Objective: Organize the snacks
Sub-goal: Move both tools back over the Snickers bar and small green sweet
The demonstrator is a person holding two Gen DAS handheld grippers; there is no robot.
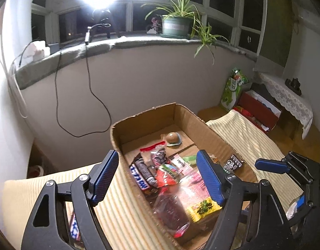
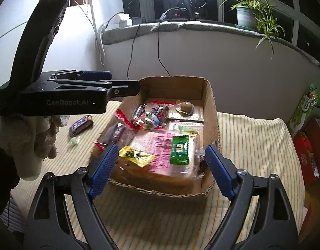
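Note:
An open cardboard box sits on a striped cloth and holds several snack packets, among them a yellow packet, a green packet, a large pink packet and a round brown sweet. My left gripper is open and empty above the box's near left part. My right gripper is open and empty over the box's near edge. A dark chocolate bar and a small green sweet lie on the cloth left of the box.
The striped cloth covers the surface. A windowsill behind carries a potted plant, a bright lamp and cables. A green bag and a red box stand at the right on the floor.

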